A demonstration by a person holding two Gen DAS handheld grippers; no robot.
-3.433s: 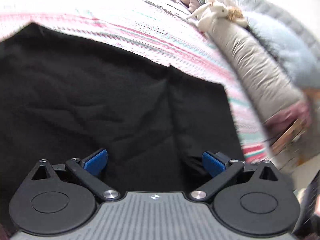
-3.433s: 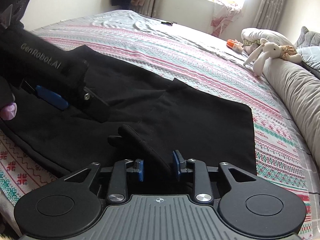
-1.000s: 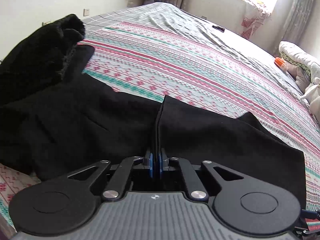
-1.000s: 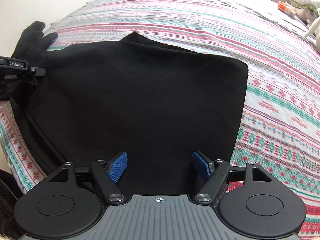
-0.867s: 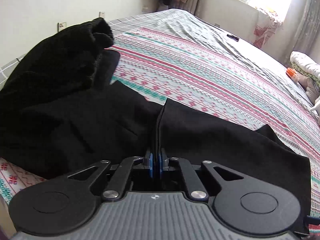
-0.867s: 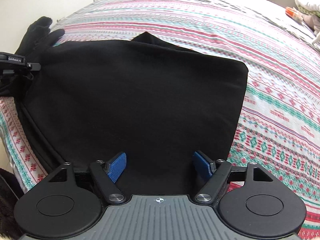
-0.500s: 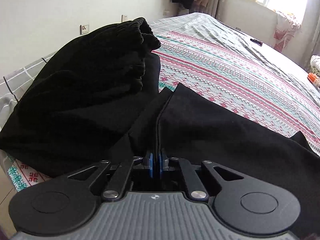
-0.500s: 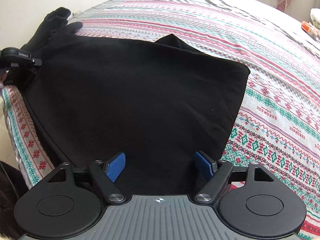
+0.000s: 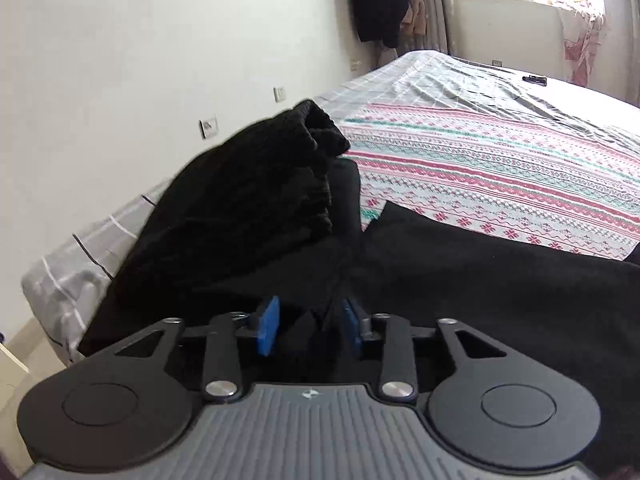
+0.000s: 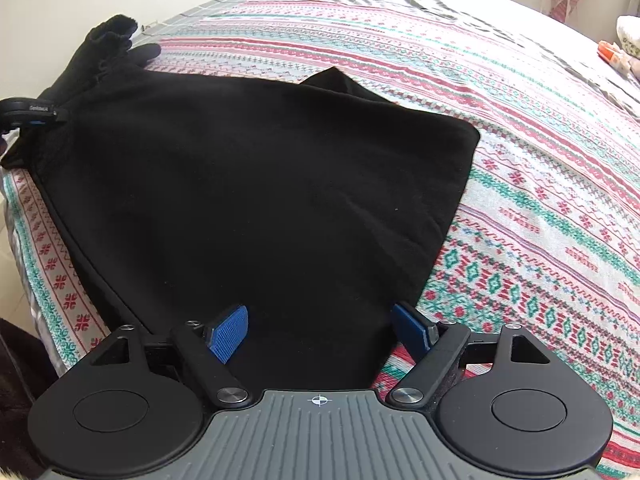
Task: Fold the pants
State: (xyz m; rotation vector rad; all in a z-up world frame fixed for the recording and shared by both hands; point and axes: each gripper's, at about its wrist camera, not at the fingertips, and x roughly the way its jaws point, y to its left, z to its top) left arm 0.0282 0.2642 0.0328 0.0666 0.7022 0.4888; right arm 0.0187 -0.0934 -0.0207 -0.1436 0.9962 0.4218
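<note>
Pants (image 10: 256,200) — matte black, folded flat — lie released beneath both open hand-held grippers, left (image 9: 308,326) just opening, right (image 10: 320,330).

Black two-finger grippers with blue pads

Each gripper (image 9: 308,330) (image 10: 320,330) is built with a ribbed grey housing, round black discs, silver screws and textured blue pads (image 10: 230,330).

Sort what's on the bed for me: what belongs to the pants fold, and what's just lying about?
Job:
- black pants, folded flat on the patterned bedspread
- left gripper, just opened, fabric between its pads
- right gripper, open over the near edge

Lying about:
- heap of black clothes
- small dark object
- orange item
</note>
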